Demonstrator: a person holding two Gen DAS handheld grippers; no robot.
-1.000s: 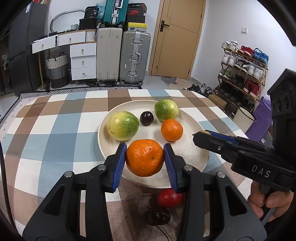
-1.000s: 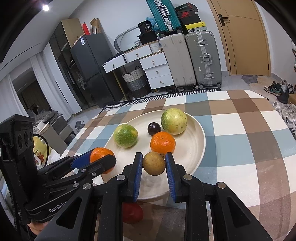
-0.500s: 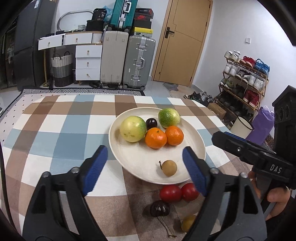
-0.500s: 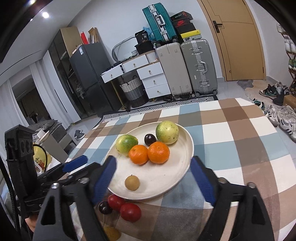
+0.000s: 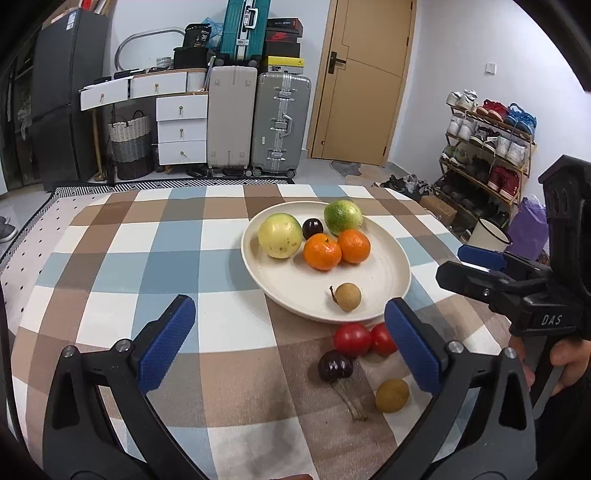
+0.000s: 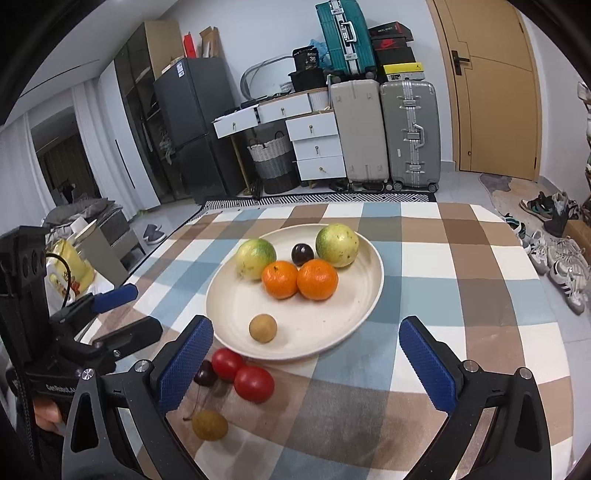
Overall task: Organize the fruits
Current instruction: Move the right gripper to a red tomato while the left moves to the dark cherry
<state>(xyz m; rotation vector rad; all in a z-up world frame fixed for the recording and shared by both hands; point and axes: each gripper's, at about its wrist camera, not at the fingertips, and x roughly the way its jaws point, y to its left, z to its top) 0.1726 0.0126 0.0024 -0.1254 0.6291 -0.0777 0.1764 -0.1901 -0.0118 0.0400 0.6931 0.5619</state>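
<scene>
My checked tablecloth (image 5: 122, 266) runs back toward a striped rug (image 5: 173, 183). Past it I see two grey suitcases (image 5: 282, 123), a teal suitcase (image 5: 243, 26), white drawers (image 5: 181, 127), a woven basket (image 5: 131, 146), a dark fridge (image 5: 62, 96), a wooden door (image 5: 364, 81) and a shoe rack (image 5: 484, 140).

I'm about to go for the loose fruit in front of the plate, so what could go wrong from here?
1. The two red tomatoes touch each other, with the dark cherry tight beside them; closing on one may knock the others rolling.
2. The plate rim lies right behind that cluster, so a pad could bump it and shift the plate's round fruit.
3. The left gripper and right gripper, jaws just opened and empty, sit close together and might collide.
</scene>
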